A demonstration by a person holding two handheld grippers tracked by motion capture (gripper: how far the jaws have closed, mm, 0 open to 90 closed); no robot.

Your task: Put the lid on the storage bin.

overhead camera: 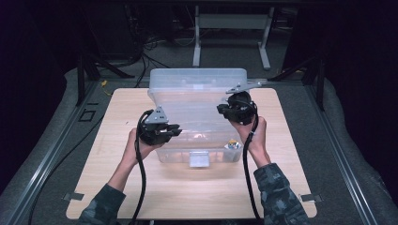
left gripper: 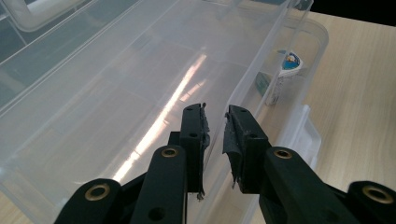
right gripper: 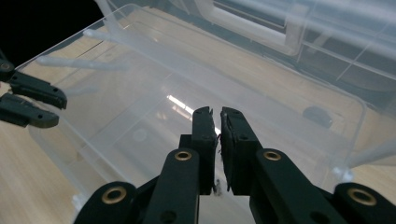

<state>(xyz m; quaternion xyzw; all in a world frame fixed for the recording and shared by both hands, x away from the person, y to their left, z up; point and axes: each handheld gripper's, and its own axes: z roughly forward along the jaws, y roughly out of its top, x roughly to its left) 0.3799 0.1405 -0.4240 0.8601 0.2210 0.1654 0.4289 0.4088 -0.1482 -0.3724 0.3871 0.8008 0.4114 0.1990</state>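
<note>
Two grippers: left gripper (left gripper: 215, 122), right gripper (right gripper: 218, 122) | both clamped on walls | one clear bin (overhead camera: 197, 93)

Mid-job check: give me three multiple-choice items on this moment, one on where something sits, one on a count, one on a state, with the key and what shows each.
1. Where does the clear plastic bin sit?
A. on the wooden table
B. on the floor
C. on a shelf

2. How many hand-held grippers are at the bin?
A. one
B. two
C. three

3. How do the jaws of the right gripper stand?
A. wide open
B. clamped on a cup
C. closed on the bin's wall

Key: 1 A, the high view shows the bin resting on the table top. 2 B, the left gripper and the right gripper flank it. 3 C, its own view shows the pads nearly together with the clear wall between them.
</note>
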